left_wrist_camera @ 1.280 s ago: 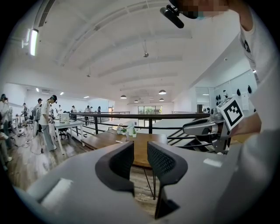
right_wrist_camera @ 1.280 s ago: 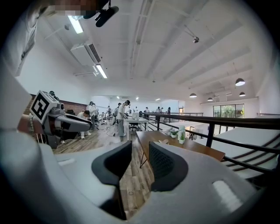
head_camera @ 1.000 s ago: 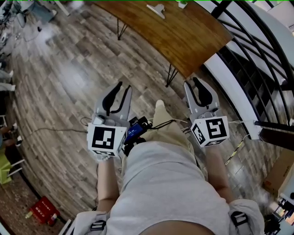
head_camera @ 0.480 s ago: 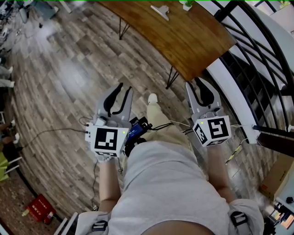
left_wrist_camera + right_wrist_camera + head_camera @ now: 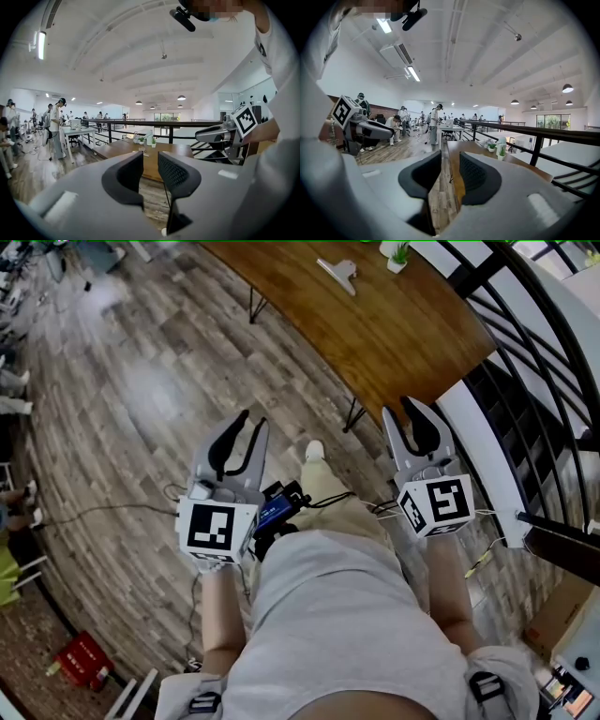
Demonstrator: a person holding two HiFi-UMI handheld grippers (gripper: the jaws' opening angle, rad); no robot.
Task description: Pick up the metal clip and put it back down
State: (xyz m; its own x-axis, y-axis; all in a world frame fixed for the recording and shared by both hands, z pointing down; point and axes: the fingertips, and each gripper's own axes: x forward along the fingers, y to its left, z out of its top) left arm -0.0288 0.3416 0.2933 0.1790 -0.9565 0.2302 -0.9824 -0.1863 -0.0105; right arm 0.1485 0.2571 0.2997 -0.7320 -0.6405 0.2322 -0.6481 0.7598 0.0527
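On the far part of the wooden surface, the metal clip is seen lying flat, near a small potted plant that stands at the far edge of the surface. Both tools are held well short of the surface, over the plank floor on its near side. The left hand-held gripper is released: a narrow gap is shown between its jaws and nothing is held in it. The right hand-held gripper is likewise released, with only floor and the edge of the surface visible through the gap. The pick-up is therefore judged not yet begun. The clip is expected to be light, rigid and smooth, so slipping between the pads should be anticipated. A low profile against the surface is also expected. Hold is best taken across the narrower, raised part of the clip, with the pads squared to its flat sides. Its exact orientation cannot be resolved at this range.
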